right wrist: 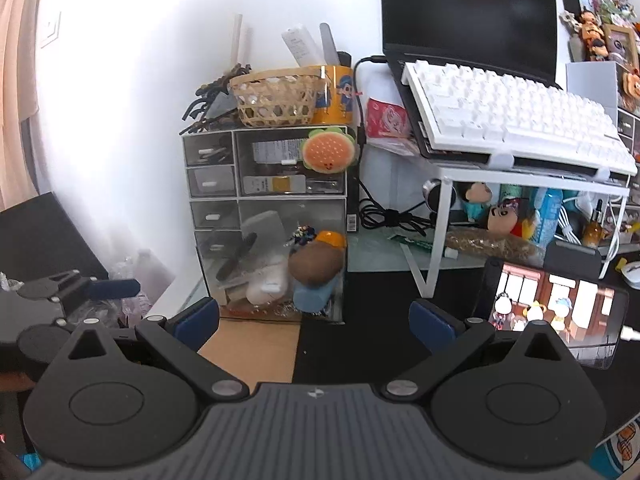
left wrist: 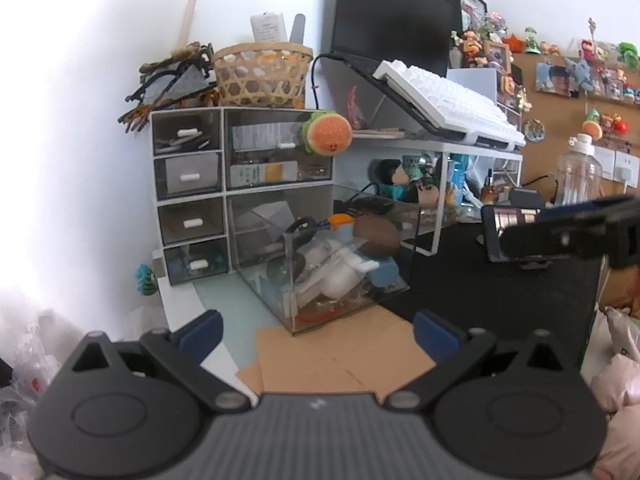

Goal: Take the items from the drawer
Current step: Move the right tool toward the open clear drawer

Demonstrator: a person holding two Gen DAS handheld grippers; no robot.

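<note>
White wall backs a cluttered table [right wrist: 328,356] with a black mat and a strip of cardboard. On a white riser sits a laptop [right wrist: 468,12] with a white keyboard [right wrist: 516,120]. Left of it stands a clear organizer [right wrist: 266,200], a woven basket [right wrist: 278,96] on top and a burger plush [right wrist: 329,153] on its front. Its big lower drawer [left wrist: 320,264] is pulled out, full of items, a brown round one [left wrist: 378,233] uppermost. Left claw [left wrist: 316,334] and right claw [right wrist: 314,322] both hang spread wide and empty, short of the drawer.
</note>
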